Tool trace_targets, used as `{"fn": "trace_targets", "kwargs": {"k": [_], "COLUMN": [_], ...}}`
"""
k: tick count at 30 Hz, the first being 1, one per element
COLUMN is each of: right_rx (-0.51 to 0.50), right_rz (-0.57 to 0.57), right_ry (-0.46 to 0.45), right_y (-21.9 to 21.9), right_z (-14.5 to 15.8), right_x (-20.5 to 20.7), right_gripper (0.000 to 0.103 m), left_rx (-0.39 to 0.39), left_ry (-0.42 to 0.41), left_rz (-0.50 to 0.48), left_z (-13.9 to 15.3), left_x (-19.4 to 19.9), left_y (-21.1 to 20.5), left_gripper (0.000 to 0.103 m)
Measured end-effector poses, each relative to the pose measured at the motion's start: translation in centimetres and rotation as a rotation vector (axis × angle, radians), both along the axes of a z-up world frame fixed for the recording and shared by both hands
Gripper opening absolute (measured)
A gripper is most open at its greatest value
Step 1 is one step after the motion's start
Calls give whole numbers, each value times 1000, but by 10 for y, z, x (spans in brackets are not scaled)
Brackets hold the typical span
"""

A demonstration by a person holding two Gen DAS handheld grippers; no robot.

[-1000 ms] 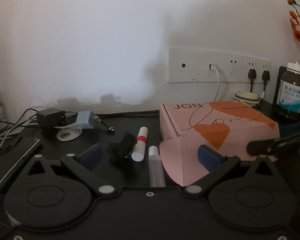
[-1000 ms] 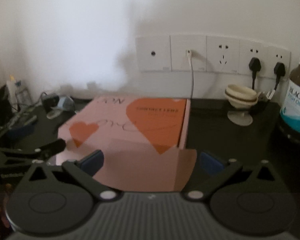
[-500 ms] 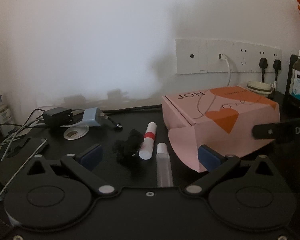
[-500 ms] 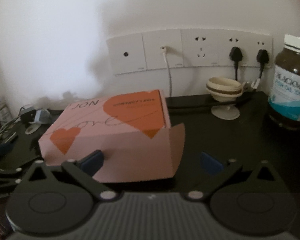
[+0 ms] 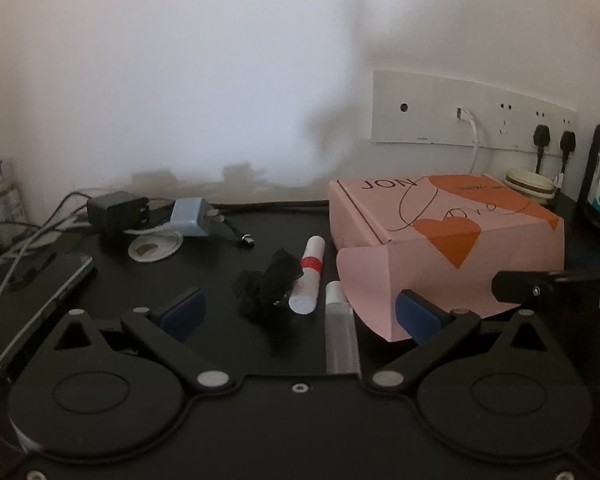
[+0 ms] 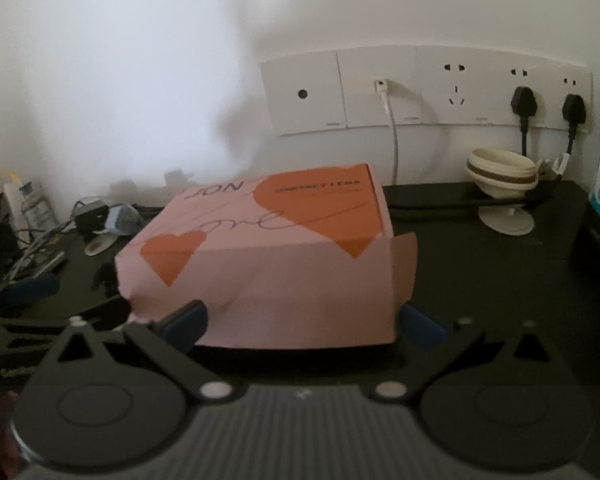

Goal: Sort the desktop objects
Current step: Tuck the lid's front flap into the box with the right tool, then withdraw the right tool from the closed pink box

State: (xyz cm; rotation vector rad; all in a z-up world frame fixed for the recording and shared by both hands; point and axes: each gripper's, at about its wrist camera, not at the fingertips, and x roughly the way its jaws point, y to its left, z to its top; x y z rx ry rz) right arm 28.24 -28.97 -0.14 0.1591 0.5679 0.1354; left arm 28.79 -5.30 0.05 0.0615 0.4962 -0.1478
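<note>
Left wrist view: the left gripper (image 5: pixel 298 312) is spread wide and empty, with a black clip (image 5: pixel 270 286), a white tube (image 5: pixel 309 276) and a clear tube (image 5: pixel 340 328) lying on the desk (image 5: pixel 204 264) between its fingers. Right of them the pink box (image 5: pixel 452 240) is seen, flap hanging loose. In the right wrist view, the right gripper (image 6: pixel 300 320) is held wide apart, fingers flanking the box's near side; contact cannot be told.
</note>
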Motion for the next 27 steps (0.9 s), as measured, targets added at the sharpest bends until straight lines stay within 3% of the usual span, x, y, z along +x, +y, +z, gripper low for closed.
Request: {"fn": "trace_targets", "kwargs": {"k": [6, 15, 24, 27], "right_rx": [0, 71, 154, 139], "right_rz": [21, -33, -135, -115], "right_ry": [-3, -37, -48, -56], "right_y": [5, -7, -14, -6], "right_z": [-1, -5, 2, 8], "right_x": [1, -8, -54, -81], "right_gripper": [102, 102, 102, 102], "left_rx": [3, 13, 11, -7], "left_ry": [-16, -53, -79, -91], "left_rz": [16, 17, 22, 4], "left_z": [0, 1, 20, 22], "left_x": [-2, -14, -55, -80], "left_y": [0, -1, 1, 10], "left_gripper": [103, 103, 103, 103]}}
